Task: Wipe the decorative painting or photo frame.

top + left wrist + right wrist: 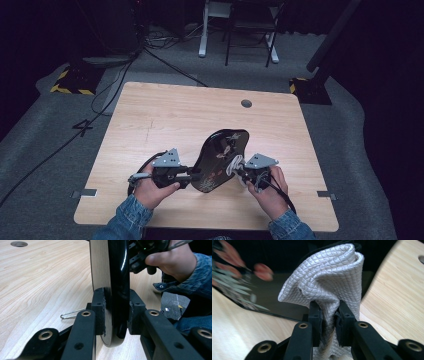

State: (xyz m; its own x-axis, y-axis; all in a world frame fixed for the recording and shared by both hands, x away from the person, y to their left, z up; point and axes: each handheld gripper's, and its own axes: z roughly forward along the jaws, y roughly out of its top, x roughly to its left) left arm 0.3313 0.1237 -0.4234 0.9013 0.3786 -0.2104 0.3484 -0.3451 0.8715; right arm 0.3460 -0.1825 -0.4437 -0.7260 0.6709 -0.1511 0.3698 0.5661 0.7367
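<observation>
The tray was black and shiny, with little pictures of flowers and leaves painted on it. It sat near the middle of the table, a bit to the near side, and it was tipped up, not lying flat. Its near left edge was held by the left gripper. In the left gripper view the tray stood on its edge between the two black jaws, and both pads pressed on it, one on the pale underside and one on the shiny black side. So that gripper was clamped on the tray. A thin wire clip lay on the wood just to the left of the jaws there. The cloth was white and bumpy, with a criss-cross pattern. It was at the right side of the tray, touching the shiny face. The right gripper had it pinched. In the right gripper view the cloth was bunched up and squeezed tight between the jaws, with the puffy part sticking out above them. Behind it the tray showed dark, with blurry pink flowers at the left. Each gripper was in one of the person's hands, and blue jean sleeves came in from the near edge. A small round hole was in the table on the far side.
</observation>
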